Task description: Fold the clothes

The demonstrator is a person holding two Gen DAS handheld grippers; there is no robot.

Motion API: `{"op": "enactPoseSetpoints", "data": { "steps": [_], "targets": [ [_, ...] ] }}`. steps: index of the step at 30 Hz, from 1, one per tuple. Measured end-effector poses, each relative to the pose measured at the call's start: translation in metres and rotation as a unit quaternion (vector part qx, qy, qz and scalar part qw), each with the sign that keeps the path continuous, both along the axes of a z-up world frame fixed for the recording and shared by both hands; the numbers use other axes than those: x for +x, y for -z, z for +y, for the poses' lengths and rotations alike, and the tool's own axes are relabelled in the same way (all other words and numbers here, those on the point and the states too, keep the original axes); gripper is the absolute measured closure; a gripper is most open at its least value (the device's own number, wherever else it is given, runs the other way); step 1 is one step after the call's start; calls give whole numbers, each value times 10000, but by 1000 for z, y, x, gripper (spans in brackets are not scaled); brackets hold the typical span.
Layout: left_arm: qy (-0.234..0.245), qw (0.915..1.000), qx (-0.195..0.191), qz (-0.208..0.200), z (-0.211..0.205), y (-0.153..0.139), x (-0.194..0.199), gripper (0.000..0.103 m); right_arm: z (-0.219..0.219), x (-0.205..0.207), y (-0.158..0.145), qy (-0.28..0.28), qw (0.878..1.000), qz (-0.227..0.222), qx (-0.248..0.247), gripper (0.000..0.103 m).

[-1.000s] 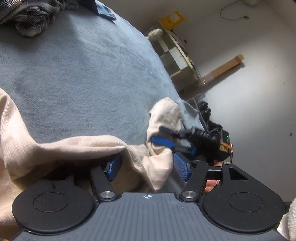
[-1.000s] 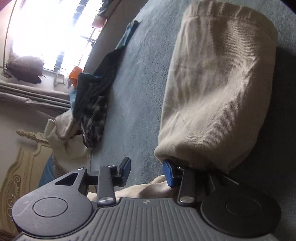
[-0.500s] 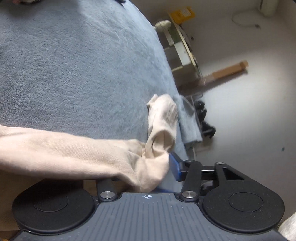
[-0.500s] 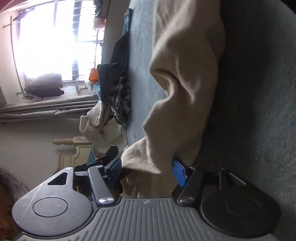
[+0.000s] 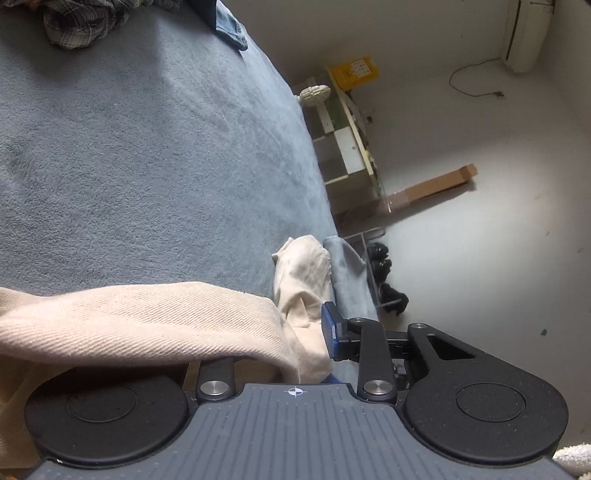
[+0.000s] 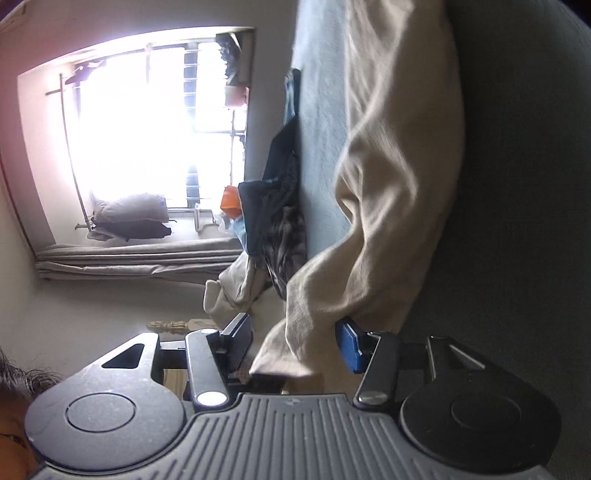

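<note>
A beige garment (image 5: 140,325) lies across the grey-blue blanket (image 5: 147,155), and one folded end (image 5: 303,269) reaches the bed's edge. My left gripper (image 5: 284,343) is closing on a bunched fold of it. The blue right pad (image 5: 330,332) presses the cloth, and the left finger is hidden under it. In the right wrist view the same garment (image 6: 399,177) runs up the bed, with its lower edge hanging between the closing jaws of my right gripper (image 6: 291,339). That edge rests against the blue pad (image 6: 349,347); the dark pad (image 6: 240,339) stands a little apart from it.
A heap of plaid and dark clothes (image 6: 277,221) lies at the far side of the bed, seen also as plaid cloth (image 5: 81,22). A shelf unit (image 5: 347,147) and a long cardboard box (image 5: 432,184) stand beside the bed. A person's hair (image 6: 22,380) shows at the lower left.
The left jaws have narrowed onto the beige fold, and the other gripper has left the left view. The right gripper rolled and moved along the garment, whose edge now hangs between its jaws.
</note>
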State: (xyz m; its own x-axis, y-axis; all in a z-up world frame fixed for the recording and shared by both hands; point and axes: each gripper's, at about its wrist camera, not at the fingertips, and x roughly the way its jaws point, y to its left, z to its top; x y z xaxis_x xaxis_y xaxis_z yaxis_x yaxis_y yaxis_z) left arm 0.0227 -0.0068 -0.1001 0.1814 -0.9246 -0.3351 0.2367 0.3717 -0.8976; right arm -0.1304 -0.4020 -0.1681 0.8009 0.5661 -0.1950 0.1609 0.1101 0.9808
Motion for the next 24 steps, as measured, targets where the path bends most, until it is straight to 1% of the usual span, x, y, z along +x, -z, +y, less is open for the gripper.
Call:
{"op": "enactPoseSetpoints", "data": {
  "steps": [3, 5, 7, 9, 12, 14, 16, 18, 20, 22, 24],
  "targets": [
    [-38, 10000, 8, -22, 3, -1, 1, 74, -8, 5, 6, 321, 9990, 280, -116, 49],
    [-65, 10000, 3, -34, 5, -1, 1, 74, -17, 3, 13, 662, 9967, 468, -16, 49],
    [-73, 10000, 9, -39, 7, -1, 0, 74, -26, 0, 17, 943, 9943, 501, 39, 50],
    [-78, 9999, 36, -52, 7, 0, 0, 74, -29, 0, 14, 1061, 9934, 429, 25, 56],
    [-96, 9999, 25, -14, 7, 3, 1, 74, -32, 1, -3, 1096, 9936, 163, -238, 66],
    [-103, 9999, 42, 31, 7, 5, 1, 74, -35, 0, -13, 1247, 9914, -52, -393, 76],
    [-101, 9999, 63, 94, 7, 8, 2, 74, -42, 1, -22, 1388, 9891, -241, -428, 77],
    [-165, 9998, 80, 103, 9, 9, 3, 74, -52, 3, -29, 1348, 9888, -278, -578, 77],
    [-228, 9997, 50, 122, 12, 10, 4, 74, -55, 8, -32, 1176, 9915, -317, -467, 77],
    [-266, 9996, 12, 111, 13, 9, 5, 74, -49, 9, -32, 815, 9955, -352, -329, 75],
    [-281, 9996, -29, 97, 13, 7, 5, 74, -32, 11, -25, 204, 9994, -255, -148, 70]
  ]
}}
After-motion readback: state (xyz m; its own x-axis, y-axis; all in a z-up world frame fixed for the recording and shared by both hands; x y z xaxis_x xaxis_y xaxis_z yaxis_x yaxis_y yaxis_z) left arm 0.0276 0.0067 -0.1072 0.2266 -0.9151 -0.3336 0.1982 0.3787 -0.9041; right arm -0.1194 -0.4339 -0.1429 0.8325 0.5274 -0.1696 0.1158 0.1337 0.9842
